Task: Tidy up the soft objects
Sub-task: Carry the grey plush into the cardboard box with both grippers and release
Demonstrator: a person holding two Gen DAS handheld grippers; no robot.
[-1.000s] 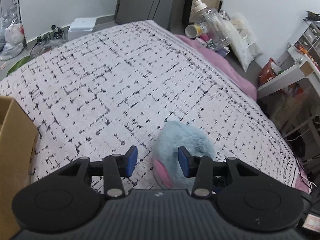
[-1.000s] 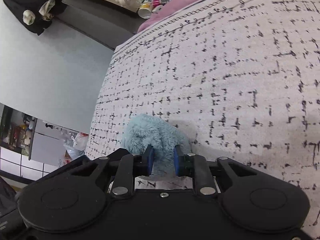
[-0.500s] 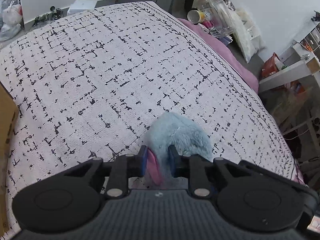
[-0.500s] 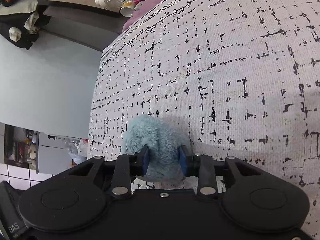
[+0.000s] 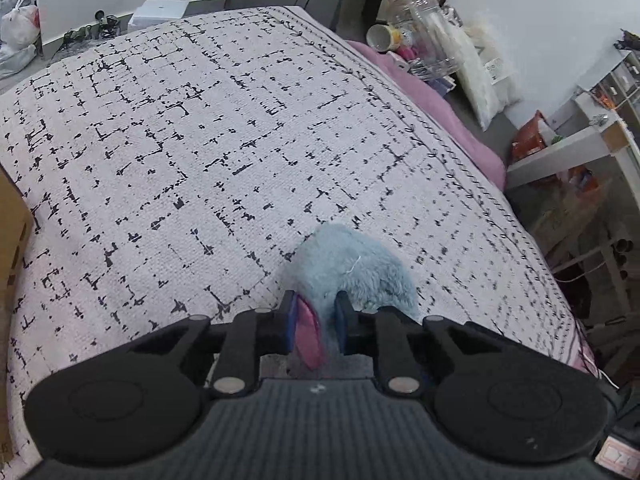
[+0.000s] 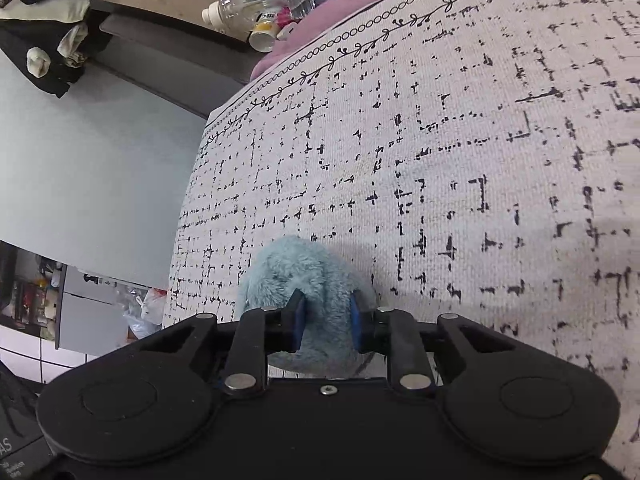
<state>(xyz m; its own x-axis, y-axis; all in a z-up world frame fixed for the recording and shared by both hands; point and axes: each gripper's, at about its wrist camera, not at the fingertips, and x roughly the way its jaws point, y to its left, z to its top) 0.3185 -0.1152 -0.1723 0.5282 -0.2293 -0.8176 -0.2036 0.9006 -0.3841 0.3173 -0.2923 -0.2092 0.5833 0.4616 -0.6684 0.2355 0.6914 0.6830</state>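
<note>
A fluffy light-blue plush toy (image 5: 352, 268) with a pink ear (image 5: 308, 332) sits on the white black-patterned bedspread (image 5: 200, 160). My left gripper (image 5: 314, 322) is shut on the pink ear and blue fur of the toy. In the right wrist view the same plush toy (image 6: 296, 268) sits between the fingers of my right gripper (image 6: 326, 324), whose blue pads press into its fur. Both grippers hold the toy from opposite sides, just above the bedspread (image 6: 440, 160).
A cardboard box (image 5: 12, 236) stands at the left edge of the bed. A purple blanket (image 5: 440, 112), a clear bottle (image 5: 424, 20) and a cup lie beyond the far bed edge. Shelves and clutter stand at the right (image 5: 580, 140).
My left gripper closed from open onto the toy's pink ear. My right gripper's jaws widened slightly around the fur and both views moved closer over the bed.
</note>
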